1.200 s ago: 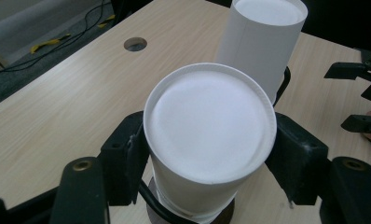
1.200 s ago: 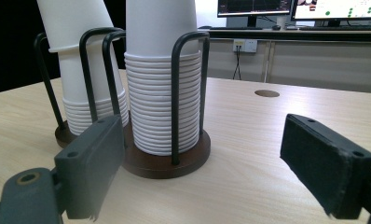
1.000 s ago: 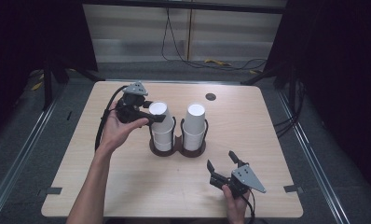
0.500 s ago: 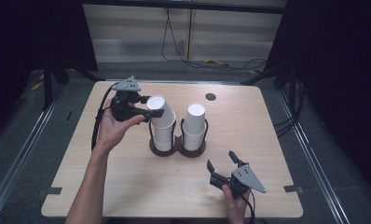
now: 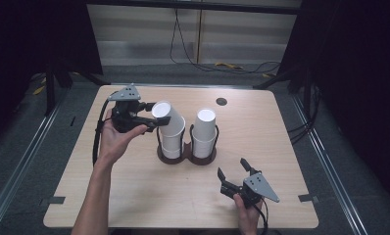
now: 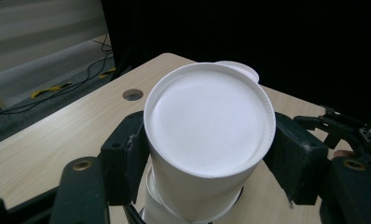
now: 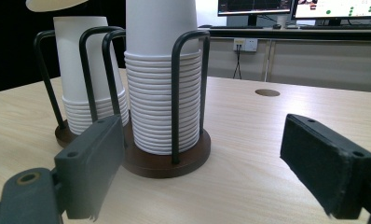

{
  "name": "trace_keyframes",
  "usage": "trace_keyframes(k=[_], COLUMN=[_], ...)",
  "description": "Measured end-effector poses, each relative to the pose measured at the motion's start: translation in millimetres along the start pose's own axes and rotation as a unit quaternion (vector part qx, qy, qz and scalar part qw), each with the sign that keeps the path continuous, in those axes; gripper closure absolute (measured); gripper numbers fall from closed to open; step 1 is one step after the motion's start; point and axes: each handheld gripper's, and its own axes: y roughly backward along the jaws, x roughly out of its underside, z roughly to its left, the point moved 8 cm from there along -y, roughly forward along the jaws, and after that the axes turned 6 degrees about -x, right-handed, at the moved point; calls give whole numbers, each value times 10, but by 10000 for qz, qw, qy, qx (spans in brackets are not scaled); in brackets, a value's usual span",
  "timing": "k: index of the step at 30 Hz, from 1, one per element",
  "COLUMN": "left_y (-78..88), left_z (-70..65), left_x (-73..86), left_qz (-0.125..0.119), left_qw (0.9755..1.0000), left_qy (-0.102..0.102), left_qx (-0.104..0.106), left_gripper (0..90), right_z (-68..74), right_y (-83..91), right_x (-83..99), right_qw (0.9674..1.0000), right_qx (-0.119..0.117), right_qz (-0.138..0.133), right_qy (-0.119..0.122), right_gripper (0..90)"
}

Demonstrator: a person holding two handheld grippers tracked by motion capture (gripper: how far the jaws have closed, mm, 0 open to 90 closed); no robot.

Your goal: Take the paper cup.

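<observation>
Since a second ago my left claw [image 5: 156,119] has tipped the top paper cup [image 5: 166,119] over toward the left of the high view: it sat straight on its stack then, and now its white bottom faces up and left while its mouth remains over the left stack [image 5: 172,142]. My right claw [image 5: 233,175] has not shifted at all.

My left claw is clenched on that cup. From the left gripper view, the two black pads press the cup's wall on either side, just below its round bottom [image 6: 209,123], and the cup leans out of the cups nested beneath it. The held cup sits left of centre in the high view, above the left ring of the dark cup holder [image 5: 186,155], which stands in the middle of the tabletop [image 5: 134,196].

Just right of it in the high view, the right stack [image 5: 204,133] stands upright in the holder's other ring. From the right gripper view, that stack [image 7: 161,107] fills the centre, its rolled rims layered inside the black wire uprights, with the other stack [image 7: 88,98] behind it at the upper left.

My right claw rests low at the lower right of the high view, well apart from the holder, jaws released and spread wide with nothing between them. A small round hole [image 5: 221,102] lies in the tabletop at the upper right.
</observation>
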Motion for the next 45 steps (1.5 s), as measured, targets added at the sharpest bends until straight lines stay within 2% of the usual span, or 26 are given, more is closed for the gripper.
trace_keyframes(k=[3, 6, 12, 16, 18, 23, 24, 25, 27, 33, 35, 40, 43, 44, 45], left_y=[9, 37, 101, 102, 108, 132, 161, 161, 187, 173, 160, 143, 146, 152, 152], left_z=[-17, -39, -109, -142, -166, -210, -234, -234, -287, -324, -323, -370, -398, -426, -426], left_x=[12, 24, 13, 32, 46, 65, 68, 68, 81, 152, 198, 301, 328, 348, 348], left_qz=[42, -18, -288, -282, -370, -452, -556, -556, -650, -671, -649, -640, -641, -645, -645], left_qw=[10000, 9999, 9994, 9994, 9990, 9983, 9975, 9975, 9965, 9964, 9969, 9968, 9967, 9966, 9966], left_qy=[4, 45, -20, -48, 5, -19, -37, -37, -63, -64, -64, -61, -104, -128, -128], left_qx=[42, 91, 189, 198, 259, 367, 427, 427, 527, 511, 441, 483, 485, 505, 505], left_gripper=[347, 348, 347, 347, 347, 348, 348, 348, 348, 347, 347, 347, 347, 347, 347], right_z=[0, 4, 2, 0, 1, 1, 3, 3, 9, 43, 57, 135, 175, 224, 224], right_y=[2, 2, 1, 1, 4, 0, -1, -1, -2, -24, -41, -88, -95, -98, -98], right_x=[2, 3, 2, 2, 3, 2, 1, 1, 1, 1, 8, 14, -9, -45, -45], right_qw=[10000, 10000, 10000, 10000, 10000, 10000, 10000, 10000, 9999, 9995, 9991, 9975, 9966, 9953, 9953], right_qx=[-5, -7, -13, -10, 1, -20, -46, -46, -92, -295, -385, -654, -771, -936, -936], right_qz=[17, 31, 24, 24, 27, 21, 16, 16, 16, 43, 124, 274, 284, 248, 248], right_qy=[4, 3, 7, 8, 8, 7, 15, 15, -63, -143, -133, -68, -23, 14, 14], right_gripper=[134, 134, 134, 134, 134, 134, 133, 133, 132, 131, 130, 131, 130, 130, 130])
